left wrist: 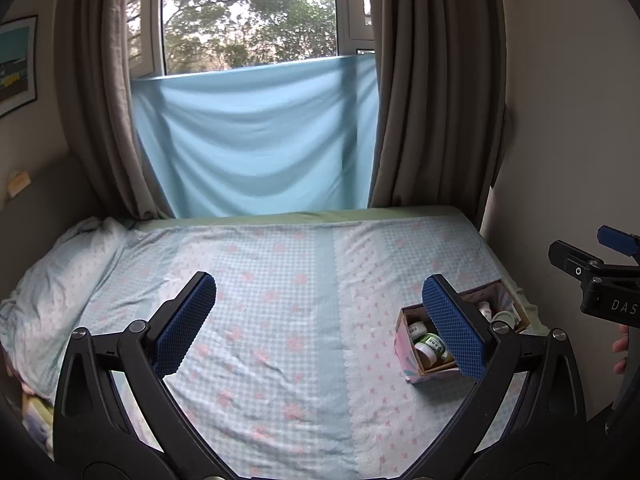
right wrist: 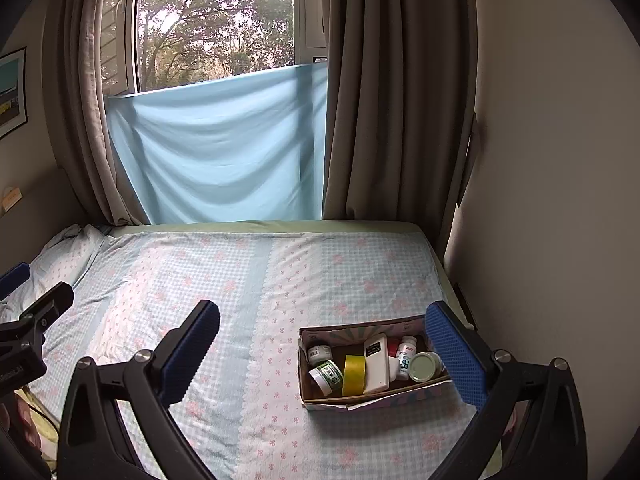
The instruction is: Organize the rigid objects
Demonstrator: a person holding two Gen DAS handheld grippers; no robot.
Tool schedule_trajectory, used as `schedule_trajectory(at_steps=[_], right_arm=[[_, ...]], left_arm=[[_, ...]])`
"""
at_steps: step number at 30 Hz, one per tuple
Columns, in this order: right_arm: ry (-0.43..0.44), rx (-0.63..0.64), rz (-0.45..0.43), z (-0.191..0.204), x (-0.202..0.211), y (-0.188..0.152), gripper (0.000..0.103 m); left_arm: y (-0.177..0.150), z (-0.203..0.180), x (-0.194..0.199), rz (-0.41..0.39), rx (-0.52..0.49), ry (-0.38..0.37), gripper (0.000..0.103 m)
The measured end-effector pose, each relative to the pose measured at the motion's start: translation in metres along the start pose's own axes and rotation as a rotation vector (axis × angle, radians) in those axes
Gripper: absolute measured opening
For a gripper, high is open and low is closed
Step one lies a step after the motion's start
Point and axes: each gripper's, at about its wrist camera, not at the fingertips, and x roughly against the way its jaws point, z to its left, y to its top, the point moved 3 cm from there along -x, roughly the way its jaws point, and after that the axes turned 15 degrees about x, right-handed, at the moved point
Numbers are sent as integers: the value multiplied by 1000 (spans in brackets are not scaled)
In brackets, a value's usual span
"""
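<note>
Cardboard box (right wrist: 320, 398) is holding everything; we are hovering both grippers, left gripper (left wrist: 320, 320) and right gripper (right wrist: 324, 348), jaws spread, empty; next likely nothing.

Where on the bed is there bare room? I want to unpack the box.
Free: the bedsheet from the pillow across to the cardboard box, and between box and curtains. Crowded: inside the box, packed with bottles, tape roll, white case.

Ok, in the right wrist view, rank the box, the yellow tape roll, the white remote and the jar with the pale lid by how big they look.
1. Box, which holds the rest.
2. White remote and yellow tape roll: too close to rank.
3. Jar with the pale lid, smallest, partly hidden by the gripper finger.
</note>
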Motion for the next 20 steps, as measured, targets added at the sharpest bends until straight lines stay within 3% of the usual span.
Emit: schedule_trajectory(at_steps=[4, 10, 14, 20], right_arm=[[-3, -5, -1, 0, 0, 1, 102], [-9, -7, 0, -1, -1, 3, 102], [-11, -14, 0, -1, -3, 4, 102], [-16, -17, 4, 0, -7, 6, 102]], left_arm=[[2, -1, 0, 0, 7, -5, 103], [6, 0, 6, -64, -1, 6, 103], [6, 3, 2, -46, 24, -31, 103], [7, 6, -2, -71, 23, -19, 103]])
